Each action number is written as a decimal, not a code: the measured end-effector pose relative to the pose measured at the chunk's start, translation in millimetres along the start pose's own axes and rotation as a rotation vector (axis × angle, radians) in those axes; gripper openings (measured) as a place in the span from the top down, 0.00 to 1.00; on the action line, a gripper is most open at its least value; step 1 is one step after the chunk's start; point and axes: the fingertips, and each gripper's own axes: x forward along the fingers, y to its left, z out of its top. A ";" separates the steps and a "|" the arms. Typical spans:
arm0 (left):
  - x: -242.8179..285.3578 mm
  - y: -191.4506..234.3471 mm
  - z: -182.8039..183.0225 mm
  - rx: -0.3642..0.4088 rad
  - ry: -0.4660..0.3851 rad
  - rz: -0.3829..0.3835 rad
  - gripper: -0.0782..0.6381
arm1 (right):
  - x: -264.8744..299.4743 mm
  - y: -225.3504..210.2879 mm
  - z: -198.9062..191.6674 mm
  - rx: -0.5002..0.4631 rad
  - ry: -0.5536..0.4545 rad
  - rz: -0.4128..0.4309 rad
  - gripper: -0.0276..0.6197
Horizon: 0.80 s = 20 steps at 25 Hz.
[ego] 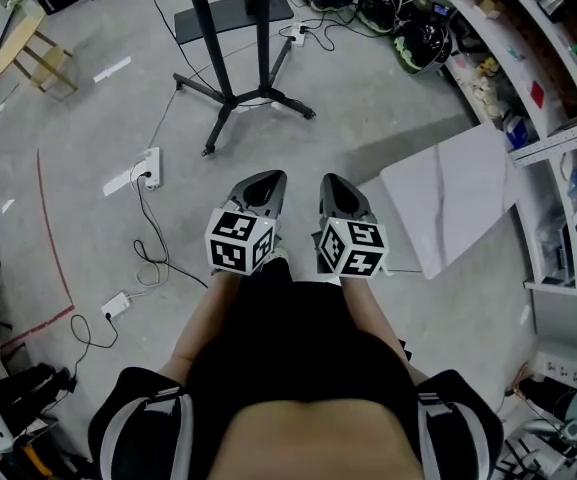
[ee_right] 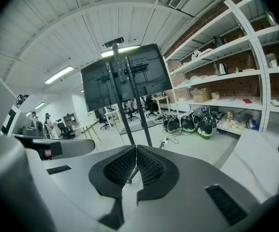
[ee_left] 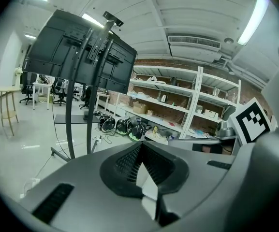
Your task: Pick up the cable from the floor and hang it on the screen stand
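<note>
A thin black cable (ego: pixel 149 253) snakes over the grey floor at the left, between a white power strip (ego: pixel 151 166) and a small white adapter (ego: pixel 116 305). The black screen stand (ego: pixel 233 93) rises ahead on splayed legs; its poles (ee_left: pixel 88 95) and dark screen back (ee_right: pixel 122 76) show in both gripper views. My left gripper (ego: pixel 268 178) (ee_left: pixel 140 146) and right gripper (ego: pixel 330 180) (ee_right: pixel 136 149) are side by side close to my body, well above the floor. Both point toward the stand. Both are shut with nothing in them.
A white board (ego: pixel 448 203) lies on the floor at the right, beside long shelves (ego: pixel 558 78) full of small items. Several helmets (ego: pixel 408 28) and more cables sit beyond the stand. A wooden stool (ego: pixel 28 48) stands at the far left. Red tape (ego: pixel 53 238) marks the floor.
</note>
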 end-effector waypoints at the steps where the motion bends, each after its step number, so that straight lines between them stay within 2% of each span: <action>1: 1.0 5.1 1.3 -0.001 -0.002 0.001 0.89 | 5.0 2.8 1.0 -0.001 -0.001 0.002 0.92; 8: 2.1 22.1 5.9 -0.023 -0.026 -0.002 0.89 | 20.3 9.3 1.1 -0.007 0.006 0.001 0.92; 16: -2.4 13.5 -6.9 -0.034 -0.015 -0.022 0.89 | 15.3 3.3 -4.3 -0.004 -0.002 0.002 0.92; 20: -4.4 12.4 -12.3 -0.033 -0.002 -0.027 0.89 | 14.1 -9.9 -6.6 0.029 -0.002 -0.021 0.92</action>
